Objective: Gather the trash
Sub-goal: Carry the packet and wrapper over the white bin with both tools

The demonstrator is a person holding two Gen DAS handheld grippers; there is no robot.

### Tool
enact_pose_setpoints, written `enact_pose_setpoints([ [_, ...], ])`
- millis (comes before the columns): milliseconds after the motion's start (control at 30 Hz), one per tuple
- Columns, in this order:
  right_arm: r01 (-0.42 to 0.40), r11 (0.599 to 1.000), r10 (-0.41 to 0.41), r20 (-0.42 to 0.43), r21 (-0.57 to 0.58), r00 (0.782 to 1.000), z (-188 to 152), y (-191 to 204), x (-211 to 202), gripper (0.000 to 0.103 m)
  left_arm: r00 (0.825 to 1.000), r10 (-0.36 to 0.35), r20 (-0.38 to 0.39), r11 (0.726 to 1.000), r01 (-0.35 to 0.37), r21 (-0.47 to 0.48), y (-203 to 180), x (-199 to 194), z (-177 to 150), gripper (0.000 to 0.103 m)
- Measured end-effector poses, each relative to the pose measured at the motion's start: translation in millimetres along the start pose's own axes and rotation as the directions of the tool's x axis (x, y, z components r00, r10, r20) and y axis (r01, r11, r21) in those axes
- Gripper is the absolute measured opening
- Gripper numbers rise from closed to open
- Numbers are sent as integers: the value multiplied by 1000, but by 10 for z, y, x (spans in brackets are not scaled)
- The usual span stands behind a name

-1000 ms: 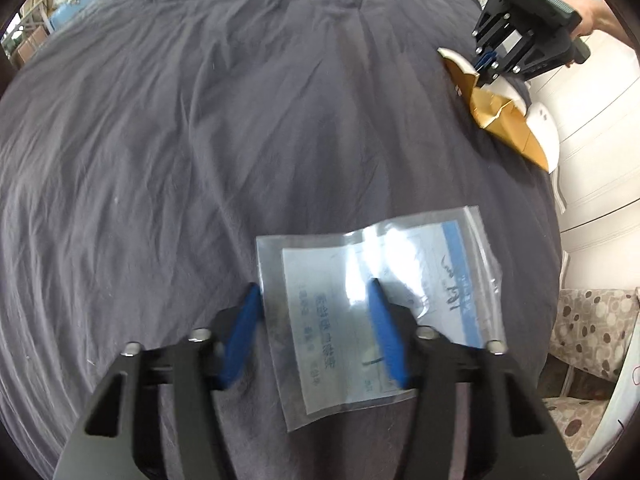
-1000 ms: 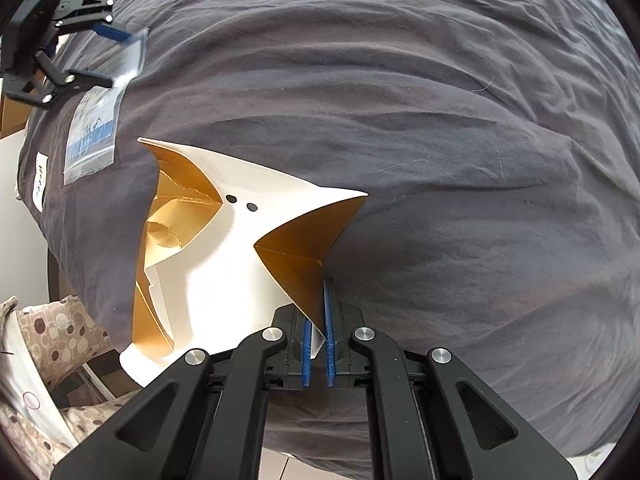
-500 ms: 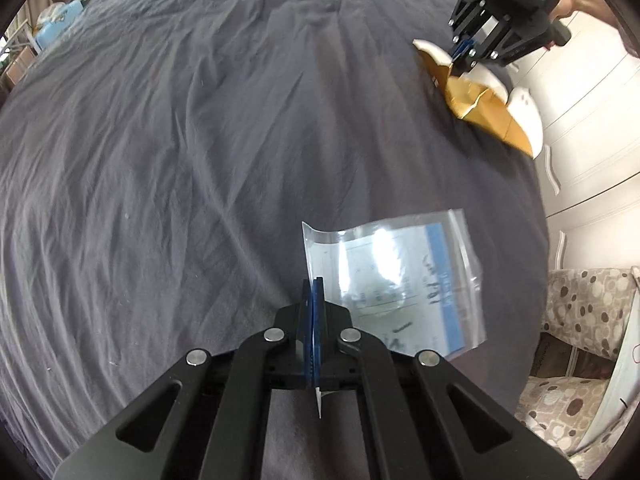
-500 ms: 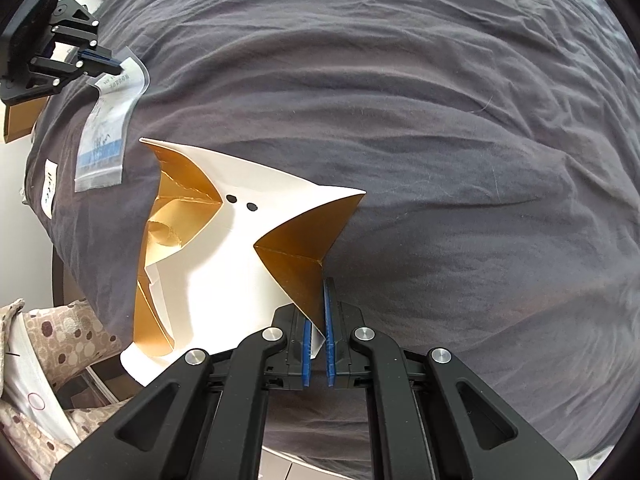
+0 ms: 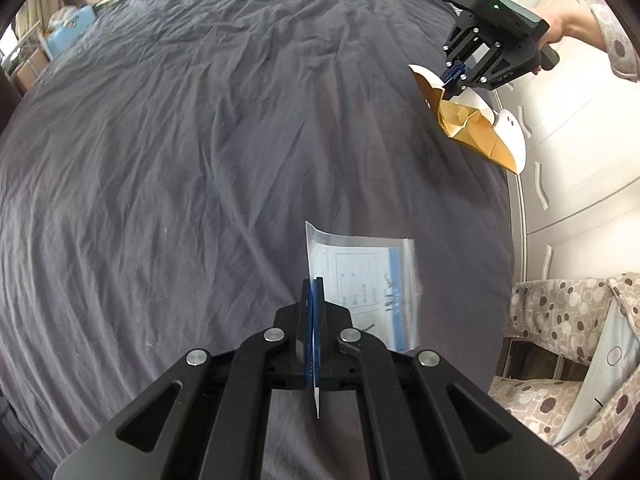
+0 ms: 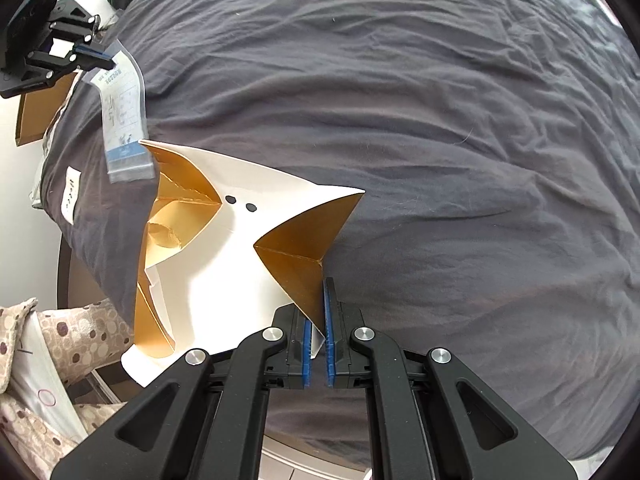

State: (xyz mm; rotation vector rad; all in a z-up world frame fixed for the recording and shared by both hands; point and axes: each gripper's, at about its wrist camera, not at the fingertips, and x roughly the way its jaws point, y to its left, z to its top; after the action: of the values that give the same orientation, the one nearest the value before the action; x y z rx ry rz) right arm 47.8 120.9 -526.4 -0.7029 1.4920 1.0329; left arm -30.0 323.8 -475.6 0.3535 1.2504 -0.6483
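A clear plastic zip bag (image 5: 366,280) with a blue strip and a printed label hangs above the dark bedsheet. My left gripper (image 5: 313,284) is shut on its edge. From the right wrist view the same bag (image 6: 124,120) dangles from that gripper (image 6: 94,54) at the upper left. A torn white and gold cardboard box (image 6: 224,256) is lifted off the bed, with my right gripper (image 6: 316,304) shut on its gold flap. In the left wrist view the box (image 5: 472,120) hangs at the upper right under the right gripper (image 5: 452,74).
A dark grey bedsheet (image 5: 200,160) fills most of both views. A spotted cushioned chair (image 5: 560,320) stands at the bed's right edge beside white panelled doors (image 5: 580,160). A brown cardboard piece (image 6: 40,112) and a white label (image 6: 71,196) lie at the bed's far left edge.
My left gripper shut on the zip bag's edge and lifted it off the sheet, so it now hangs. The right gripper rose with the box in it.
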Motion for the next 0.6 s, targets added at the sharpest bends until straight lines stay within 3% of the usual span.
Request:
enact_pose_setpoints([
  [300,53,998,-56,68,46,996,-217,-27,-717,4,996,70,49,983,-77,169,-320,-636,636,0],
  [467,85,991,-97,109,108,989,-562,-172,-1075,4,992,95,81,957,-114,267,-579,-843,1052,0],
  [600,108,977,-130,117,182,985,-1033,-338,-1273,4,991,93,98,932,-121,340,-860,-844,1435,0],
])
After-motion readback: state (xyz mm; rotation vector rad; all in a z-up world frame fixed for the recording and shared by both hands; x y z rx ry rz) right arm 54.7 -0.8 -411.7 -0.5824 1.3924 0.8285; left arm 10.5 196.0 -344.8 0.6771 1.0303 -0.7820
